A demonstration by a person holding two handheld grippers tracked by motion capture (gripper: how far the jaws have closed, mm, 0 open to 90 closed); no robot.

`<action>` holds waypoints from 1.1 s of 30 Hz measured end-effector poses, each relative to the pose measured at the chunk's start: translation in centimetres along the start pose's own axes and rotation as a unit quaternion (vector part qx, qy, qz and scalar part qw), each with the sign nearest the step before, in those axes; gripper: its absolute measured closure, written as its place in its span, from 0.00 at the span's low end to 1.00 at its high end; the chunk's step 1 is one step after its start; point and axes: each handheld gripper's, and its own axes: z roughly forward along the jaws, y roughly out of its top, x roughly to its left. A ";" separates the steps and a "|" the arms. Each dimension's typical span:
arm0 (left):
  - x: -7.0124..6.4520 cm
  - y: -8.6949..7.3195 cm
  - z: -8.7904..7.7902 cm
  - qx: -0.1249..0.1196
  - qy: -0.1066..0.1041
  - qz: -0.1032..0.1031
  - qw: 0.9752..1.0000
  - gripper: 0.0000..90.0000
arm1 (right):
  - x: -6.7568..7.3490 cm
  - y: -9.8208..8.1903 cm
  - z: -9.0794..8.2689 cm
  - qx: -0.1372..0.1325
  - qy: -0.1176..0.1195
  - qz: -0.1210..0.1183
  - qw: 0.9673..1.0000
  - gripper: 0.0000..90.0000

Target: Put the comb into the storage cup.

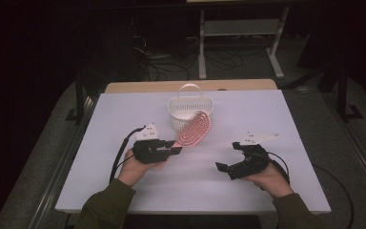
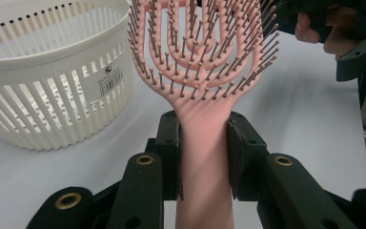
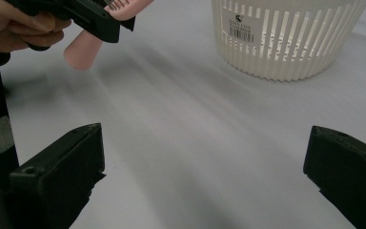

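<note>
I've got the pink hairbrush (image 2: 205,71) clamped by its handle in my left gripper (image 2: 204,143), both pads pressing the neck just below the bristles, so the head stays free and sticks out ahead. In the high view it sits mid-frame, the head of the hairbrush (image 1: 194,130) leaning against the near wall of the white basket (image 1: 190,107). I reckon that grip low on the handle is there to let the head tip over the rim. My right gripper (image 1: 229,158) waits lower right of centre, jaws spread wide with nothing between them, clear of the white table (image 1: 267,114), ready to steady the basket if needed.
</note>
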 end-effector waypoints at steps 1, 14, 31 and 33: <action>0.0 0.0 0.0 -0.001 -0.001 -0.001 1.000 0.78 | 0.0 0.1 0.1 0.000 0.001 0.000 1.000 0.00; -0.3 -0.2 0.1 -0.003 0.004 0.000 1.000 0.78 | 0.0 1.6 1.0 -0.010 0.011 0.001 1.000 0.00; -0.3 -0.4 0.2 -0.007 0.005 -0.006 1.000 0.78 | 0.2 2.8 2.2 -0.012 0.017 0.009 1.000 0.00; -0.3 -0.4 0.2 -0.007 0.005 -0.006 1.000 0.78 | 0.1 2.9 2.2 -0.013 0.017 0.013 1.000 0.00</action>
